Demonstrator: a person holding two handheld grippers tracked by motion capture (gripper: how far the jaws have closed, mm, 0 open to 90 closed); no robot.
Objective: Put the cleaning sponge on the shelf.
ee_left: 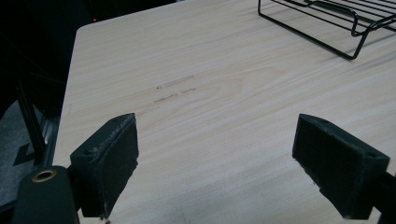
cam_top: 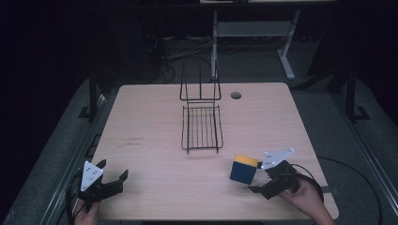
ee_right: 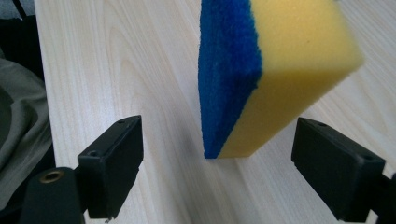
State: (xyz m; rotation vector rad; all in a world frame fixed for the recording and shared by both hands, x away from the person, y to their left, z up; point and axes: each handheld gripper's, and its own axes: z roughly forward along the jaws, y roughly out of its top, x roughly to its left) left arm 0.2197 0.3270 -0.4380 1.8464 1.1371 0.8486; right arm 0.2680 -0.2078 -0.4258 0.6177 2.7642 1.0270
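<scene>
A yellow sponge (cam_top: 244,169) with a blue scouring face stands on edge on the wooden table (cam_top: 150,117), near the front right. My right gripper (cam_top: 257,177) sits just right of it, jaws open. In the right gripper view the sponge (ee_right: 271,70) leans slightly, a little ahead of my right gripper (ee_right: 219,140) and in line with the gap between the pads, touching neither. My left gripper (cam_top: 112,170) rests open at the front left corner. In its own view my left gripper (ee_left: 215,163) has bare table between its pads (ee_left: 112,163).
A black wire rack (cam_top: 202,126) with an upright back stands at mid-table, its near corner in the left gripper view (ee_left: 327,23). A round cable hole (cam_top: 236,95) lies near the far edge. Grey fabric (ee_right: 18,116) hangs past the table edge.
</scene>
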